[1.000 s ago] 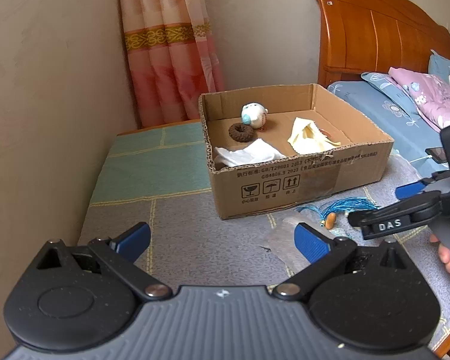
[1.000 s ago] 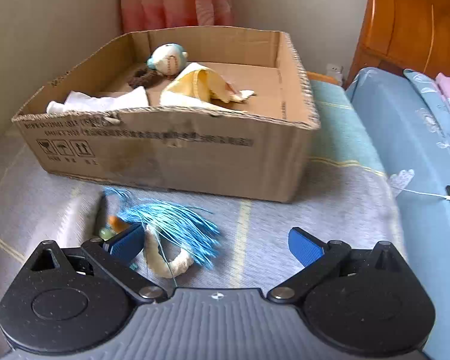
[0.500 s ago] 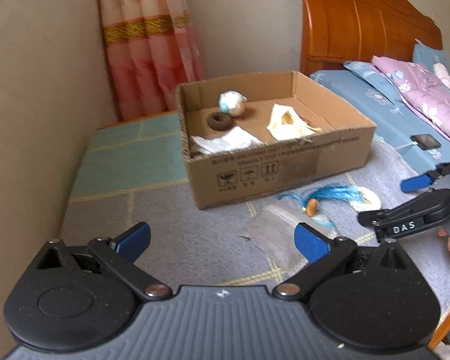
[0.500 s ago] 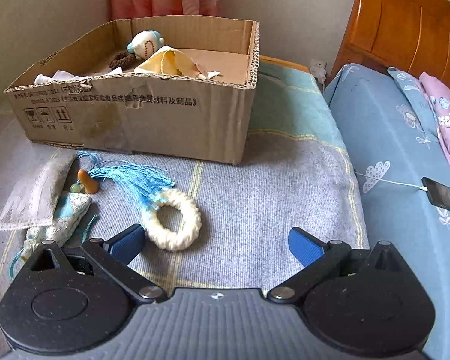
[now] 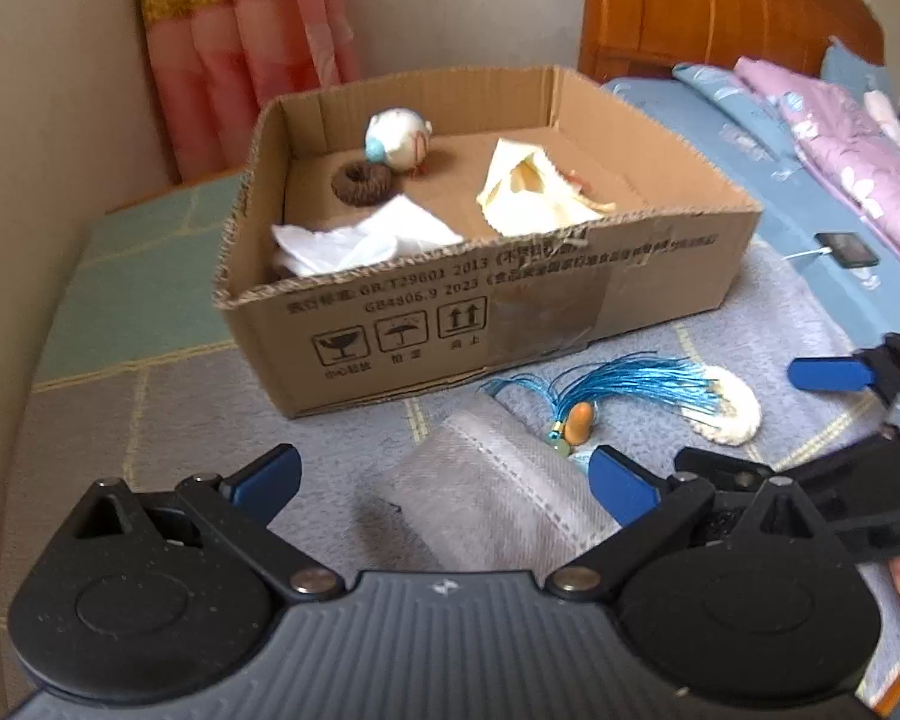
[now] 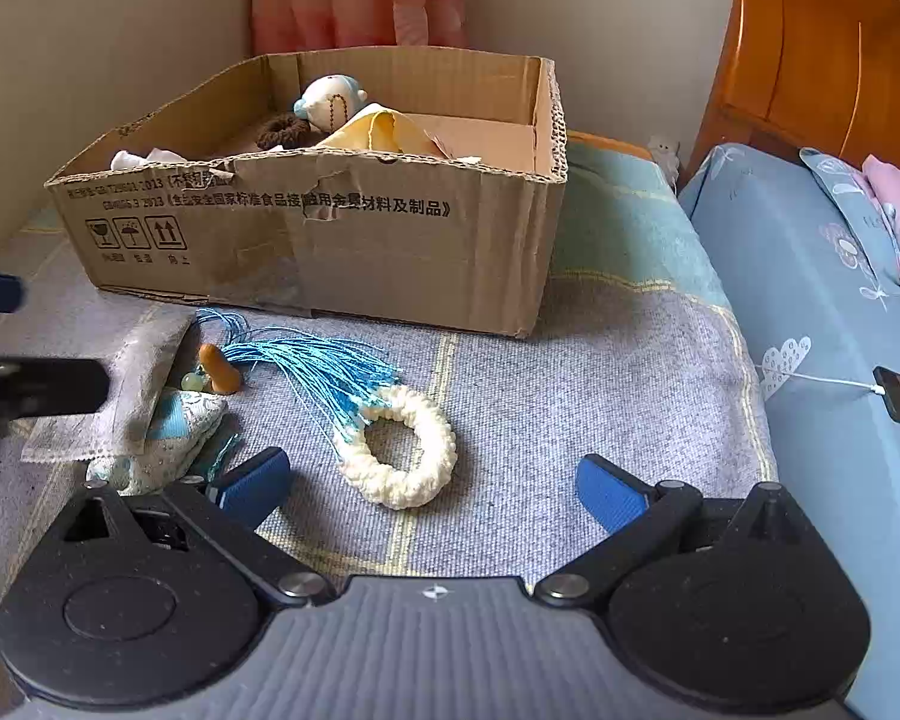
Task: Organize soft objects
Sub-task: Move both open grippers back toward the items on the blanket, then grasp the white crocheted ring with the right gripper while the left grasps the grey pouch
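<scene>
Claws, left point(image 5: 444, 480) and right point(image 6: 429, 489), gape wide, holding nothing.

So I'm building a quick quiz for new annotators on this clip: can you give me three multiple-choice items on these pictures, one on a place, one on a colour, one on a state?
1. Where does the cream crocheted ring lie?
A. inside the cardboard box
B. on the grey blanket in front of the box
C. on the blue pillow

2. What colour is the tassel tied to that ring?
A. red
B. blue
C. yellow

3. How stands the right gripper?
A. open, holding nothing
B. shut on the ring
C. shut on the grey pouch

Answers:
1 B, the ring rests on the blanket, outside the cardboard box.
2 B, the threads fanning from the ring are bright blue.
3 A, its blue fingers stand wide apart with only blanket between them.
</scene>
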